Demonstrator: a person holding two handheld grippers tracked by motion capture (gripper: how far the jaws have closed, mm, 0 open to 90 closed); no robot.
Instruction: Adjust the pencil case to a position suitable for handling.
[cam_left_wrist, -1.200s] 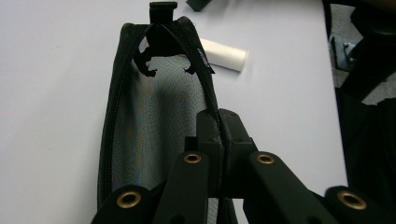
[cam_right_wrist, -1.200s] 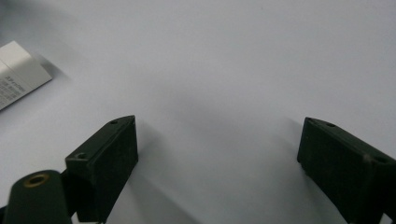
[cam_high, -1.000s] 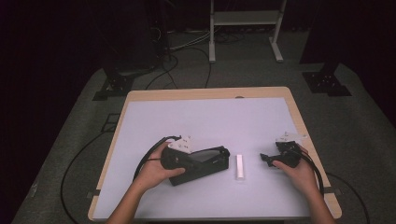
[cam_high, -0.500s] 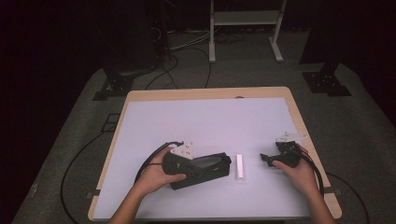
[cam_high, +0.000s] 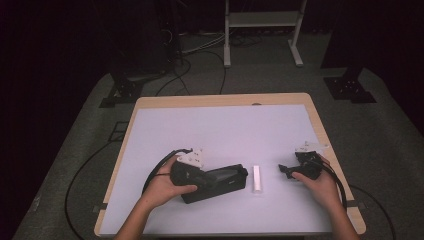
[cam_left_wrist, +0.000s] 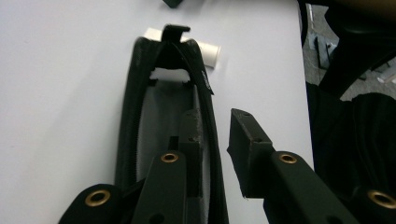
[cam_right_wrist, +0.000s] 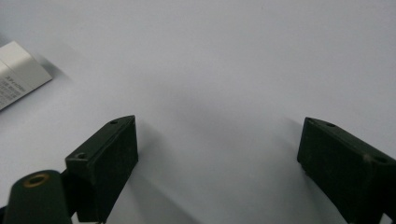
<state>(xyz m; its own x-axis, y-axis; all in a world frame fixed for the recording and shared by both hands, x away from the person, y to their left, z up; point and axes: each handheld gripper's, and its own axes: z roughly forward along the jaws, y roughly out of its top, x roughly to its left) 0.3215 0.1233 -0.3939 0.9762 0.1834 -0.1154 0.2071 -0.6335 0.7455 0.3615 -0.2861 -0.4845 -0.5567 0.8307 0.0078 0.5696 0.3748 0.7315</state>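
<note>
The left tool (cam_left_wrist: 212, 140), its jaws just easing apart astride one wall of the open black case (cam_high: 216, 183) lying on the tabletop (cam_high: 220, 125), could let that wall flop shut, while the right tool (cam_right_wrist: 217, 154) rests wide apart beside the white tube (cam_high: 256, 179).

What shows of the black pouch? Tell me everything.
The black pouch is a long, soft fabric case, unzipped, with grey lining inside. It lies flat on the white table, its far end near a small white tube. The left gripper straddles one side wall, one jaw inside, one outside; its jaws have just been opening.
</note>
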